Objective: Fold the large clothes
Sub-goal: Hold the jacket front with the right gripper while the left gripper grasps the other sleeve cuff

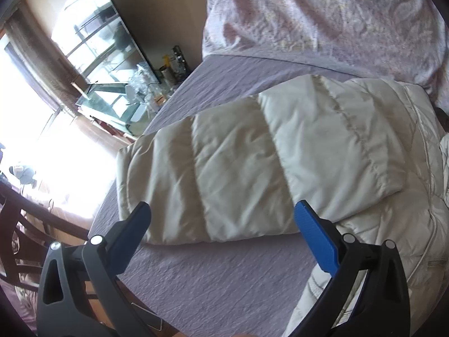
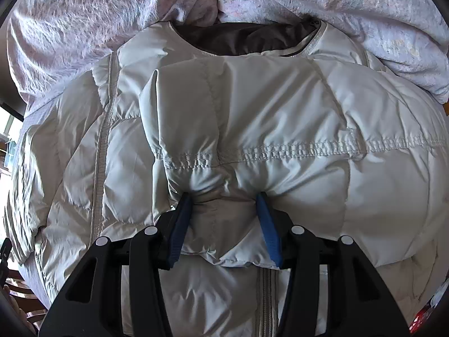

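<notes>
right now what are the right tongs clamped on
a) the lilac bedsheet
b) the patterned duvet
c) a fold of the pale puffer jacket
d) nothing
c: the right tongs pinch a bunched fold of the pale puffer jacket between their blue pads.

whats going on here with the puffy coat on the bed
A person with a gripper in each hand is folding a pale puffer jacket on a bed with a purple sheet. The right gripper is shut on a bunched fold of the jacket, near its zipper. The left gripper is open and empty, above the sleeve that lies stretched out flat on the sheet. A floral duvet is heaped behind.
</notes>
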Tool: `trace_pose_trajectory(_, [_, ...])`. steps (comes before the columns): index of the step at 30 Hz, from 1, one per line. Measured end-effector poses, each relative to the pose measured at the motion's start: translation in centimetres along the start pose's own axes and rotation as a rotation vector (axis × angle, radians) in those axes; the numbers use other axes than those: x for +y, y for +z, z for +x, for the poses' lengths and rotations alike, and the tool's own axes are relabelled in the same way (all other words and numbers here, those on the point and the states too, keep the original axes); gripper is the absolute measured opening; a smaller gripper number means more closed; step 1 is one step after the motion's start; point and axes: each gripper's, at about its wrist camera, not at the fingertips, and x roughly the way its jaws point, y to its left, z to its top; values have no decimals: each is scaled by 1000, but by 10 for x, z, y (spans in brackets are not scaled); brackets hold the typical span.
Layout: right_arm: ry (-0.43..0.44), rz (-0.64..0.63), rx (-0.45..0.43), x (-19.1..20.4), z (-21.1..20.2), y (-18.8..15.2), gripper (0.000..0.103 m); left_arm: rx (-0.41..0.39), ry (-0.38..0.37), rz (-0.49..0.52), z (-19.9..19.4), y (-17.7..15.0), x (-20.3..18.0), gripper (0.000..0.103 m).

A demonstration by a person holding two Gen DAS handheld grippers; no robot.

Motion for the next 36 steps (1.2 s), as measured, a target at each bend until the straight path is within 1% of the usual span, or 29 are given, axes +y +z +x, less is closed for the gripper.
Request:
trace_pose_trajectory(3, [9, -5, 1, 0, 0, 0, 51, -3, 12, -8, -1, -1, 3, 101])
trace_pose_trajectory(10, [23, -11, 0, -3, 2, 2, 51, -11, 7, 1, -6, 0, -3, 101])
trace_pose_trajectory(19, [20, -10, 0, -6, 2, 2, 51, 6, 6, 8, 2, -1, -5, 101])
trace_pose_trajectory(29, [3, 3, -1, 0, 1, 1, 51, 22, 29, 4, 20, -2, 12, 101])
trace_pose_trajectory(36, [-7, 7, -4, 1, 1, 1, 51, 42, 48, -23, 36, -4, 31, 101])
